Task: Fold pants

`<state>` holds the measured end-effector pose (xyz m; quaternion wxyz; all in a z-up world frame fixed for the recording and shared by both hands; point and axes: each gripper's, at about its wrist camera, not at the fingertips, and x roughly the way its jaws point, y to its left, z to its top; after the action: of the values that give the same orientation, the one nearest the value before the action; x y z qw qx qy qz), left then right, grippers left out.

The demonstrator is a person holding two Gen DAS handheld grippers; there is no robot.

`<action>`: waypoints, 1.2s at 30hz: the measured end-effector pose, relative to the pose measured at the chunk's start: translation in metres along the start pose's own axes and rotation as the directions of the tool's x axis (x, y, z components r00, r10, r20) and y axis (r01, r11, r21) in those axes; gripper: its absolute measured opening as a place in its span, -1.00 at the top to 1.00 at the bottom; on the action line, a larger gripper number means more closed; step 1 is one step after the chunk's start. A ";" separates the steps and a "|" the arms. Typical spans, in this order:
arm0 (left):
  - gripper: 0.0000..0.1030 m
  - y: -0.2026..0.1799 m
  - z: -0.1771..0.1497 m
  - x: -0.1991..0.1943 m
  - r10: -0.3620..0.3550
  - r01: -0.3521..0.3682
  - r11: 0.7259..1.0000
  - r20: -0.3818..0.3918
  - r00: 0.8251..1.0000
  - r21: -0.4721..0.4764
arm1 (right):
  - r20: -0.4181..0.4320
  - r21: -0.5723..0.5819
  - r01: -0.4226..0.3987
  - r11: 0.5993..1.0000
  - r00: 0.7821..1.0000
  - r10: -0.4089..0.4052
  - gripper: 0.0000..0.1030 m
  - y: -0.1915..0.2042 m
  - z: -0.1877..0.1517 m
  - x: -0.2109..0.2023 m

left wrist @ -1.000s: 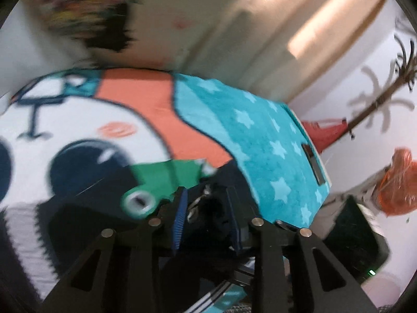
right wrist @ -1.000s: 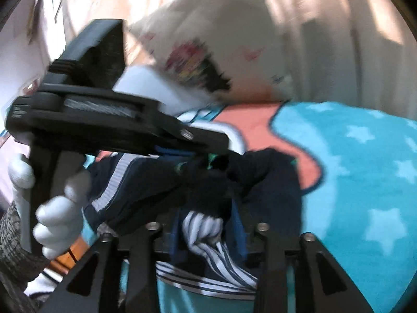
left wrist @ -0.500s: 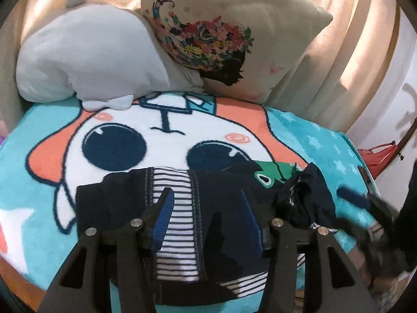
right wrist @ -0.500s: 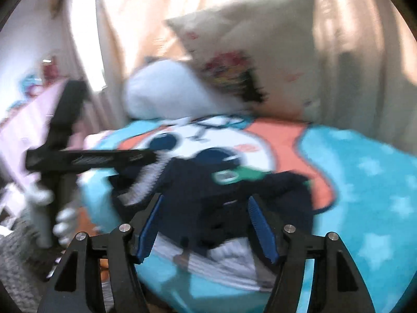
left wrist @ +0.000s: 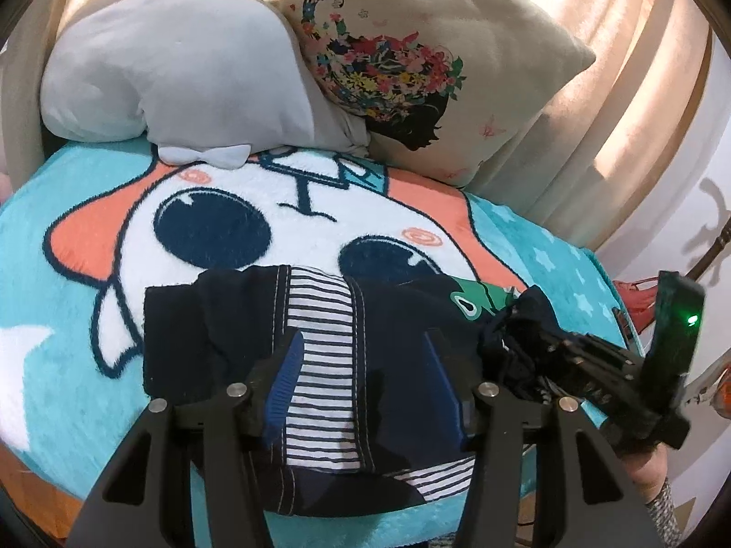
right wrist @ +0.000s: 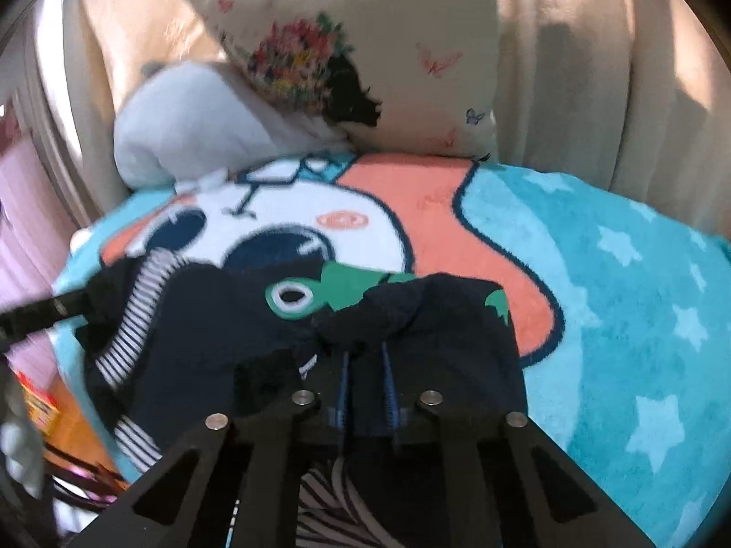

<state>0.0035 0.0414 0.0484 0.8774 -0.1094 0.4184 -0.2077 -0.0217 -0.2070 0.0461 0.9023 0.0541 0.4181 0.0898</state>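
Dark navy pants [left wrist: 402, 319] with a black-and-white striped panel and a green frog print lie folded on a cartoon blanket [left wrist: 68, 283]. My left gripper [left wrist: 363, 365] is open and empty, hovering over the striped middle of the pants. My right gripper [right wrist: 365, 365] is shut on a bunched fold of the pants [right wrist: 393, 310] at their right end; it also shows at the right of the left wrist view [left wrist: 511, 338]. The left gripper's arm shows at the left edge of the right wrist view [right wrist: 41, 313].
A grey plush cushion [left wrist: 182, 68] and a cream floral pillow [left wrist: 425, 59] stand at the back of the blanket against beige curtains [left wrist: 630, 105]. The blanket's front edge drops off just below the pants. Red items [left wrist: 639, 301] lie at the right.
My right gripper has closed on the right end of the pants; half a second ago it was open. My left gripper let go of the cloth earlier and stays open over the pants.
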 end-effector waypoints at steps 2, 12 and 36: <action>-0.02 0.000 0.000 -0.002 -0.005 0.005 1.000 0.004 1.000 -0.002 | 0.019 0.023 -0.038 0.999 0.999 0.038 0.74 0.000 0.004 -0.009; -0.07 -0.006 -0.007 -0.014 -0.022 0.022 1.000 0.016 1.000 0.015 | -0.083 0.086 -0.134 0.987 0.987 0.141 0.52 0.011 0.001 0.025; -0.28 0.105 -0.027 -0.045 0.154 -0.135 0.953 0.050 0.987 -0.272 | 0.010 0.038 -0.215 0.976 0.977 0.215 -0.20 0.034 0.009 -0.013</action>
<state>-0.0140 0.1549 0.0240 0.8816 -0.2033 0.4182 -0.0807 -0.0269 -0.1762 0.0676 0.8875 0.1166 0.4086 0.1785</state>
